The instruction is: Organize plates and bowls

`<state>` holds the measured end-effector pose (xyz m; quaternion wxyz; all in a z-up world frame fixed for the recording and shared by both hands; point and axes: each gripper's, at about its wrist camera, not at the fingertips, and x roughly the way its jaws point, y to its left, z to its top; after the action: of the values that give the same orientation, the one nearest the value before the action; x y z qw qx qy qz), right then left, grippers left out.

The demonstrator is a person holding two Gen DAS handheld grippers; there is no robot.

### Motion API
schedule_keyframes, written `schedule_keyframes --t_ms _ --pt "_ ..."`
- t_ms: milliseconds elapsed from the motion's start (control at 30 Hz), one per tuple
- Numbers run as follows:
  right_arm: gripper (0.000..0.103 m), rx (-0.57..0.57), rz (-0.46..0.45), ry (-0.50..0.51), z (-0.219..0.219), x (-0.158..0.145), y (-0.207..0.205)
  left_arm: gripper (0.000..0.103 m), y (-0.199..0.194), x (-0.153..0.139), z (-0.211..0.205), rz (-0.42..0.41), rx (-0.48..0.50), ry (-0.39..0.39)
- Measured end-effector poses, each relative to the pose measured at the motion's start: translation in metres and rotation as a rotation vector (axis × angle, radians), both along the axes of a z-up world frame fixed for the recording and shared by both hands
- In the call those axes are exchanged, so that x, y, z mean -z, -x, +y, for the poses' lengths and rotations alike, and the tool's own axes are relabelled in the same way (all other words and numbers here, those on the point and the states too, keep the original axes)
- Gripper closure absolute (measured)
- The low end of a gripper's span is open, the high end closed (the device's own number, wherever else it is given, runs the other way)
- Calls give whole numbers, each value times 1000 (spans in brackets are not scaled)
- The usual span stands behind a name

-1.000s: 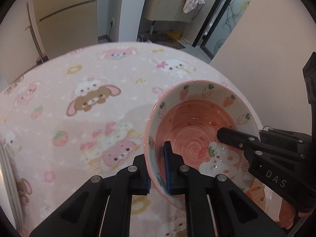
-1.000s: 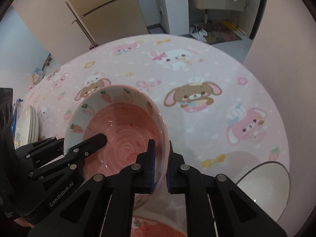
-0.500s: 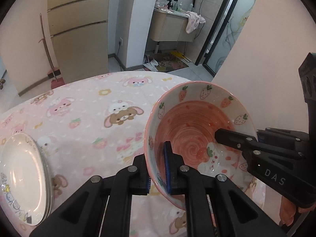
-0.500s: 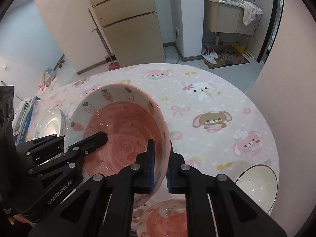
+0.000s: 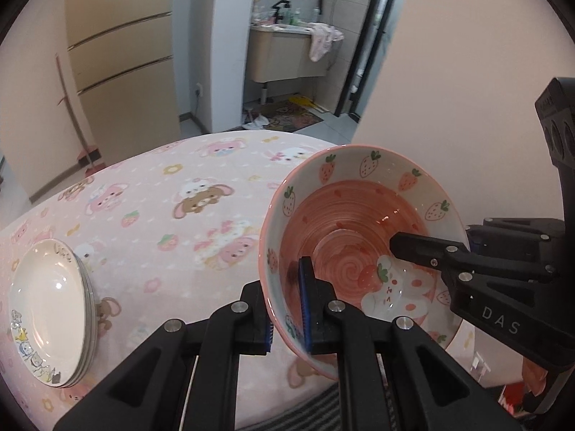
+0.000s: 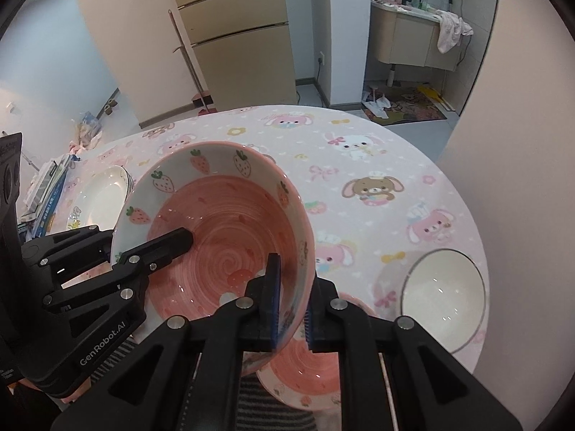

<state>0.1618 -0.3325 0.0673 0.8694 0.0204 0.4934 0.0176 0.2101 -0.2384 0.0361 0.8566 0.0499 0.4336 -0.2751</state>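
Item one, at nine o'clock: a stack of white plates (image 5: 50,316) rested on the round table (image 5: 151,222) under its pink cartoon-animal cloth, well apart from everything held. In the right wrist view the same stack (image 6: 102,194) showed behind the far rim of the carried bowl.

Item two, at centre: the strawberry bowl (image 5: 359,237), pink spiral inside and white band at the rim, was held clear above the cloth and tilted, its open face turned toward the cameras. The left gripper (image 5: 287,309) pinched the wall at the bowl's seven o'clock, one finger inside and one outside. The right gripper (image 6: 291,309) pinched the opposite wall in the same way, jaws pressed together on the ceramic. Each tool appeared in the other's view, reaching into the bowl from the side.

Item three, at six o'clock under the right gripper: a second pink bowl (image 6: 305,377) of matching pattern sat at the table's near edge, directly below the held bowl's lower rim.

Item four, at three o'clock: a white bowl (image 6: 442,294) with a dark rim line stood alone on the cloth.

Judged relation: the matching bowl lay beneath and slightly right of the load, nearer the right hand. Nesting there would call for levelling the tilted bowl first.
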Motion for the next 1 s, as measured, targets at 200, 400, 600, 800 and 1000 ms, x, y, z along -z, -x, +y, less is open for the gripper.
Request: schedule_keyframes --t_ms 200,400,600,800,1000 --pt "92 27 21 28 -18 8 25 90 20 13 -26 -6 63 -13" --pt "92 68 60 20 -41 32 44 89 34 34 -55 1 124 -69" --pt "91 98 82 20 -58 52 57 89 39 53 -71 13 160 -87" --pt "90 92 117 16 -62 65 60 89 37 67 -76 39 177 -93" --pt "90 88 142 13 -62 73 56 89 34 72 -76 23 179 -103"
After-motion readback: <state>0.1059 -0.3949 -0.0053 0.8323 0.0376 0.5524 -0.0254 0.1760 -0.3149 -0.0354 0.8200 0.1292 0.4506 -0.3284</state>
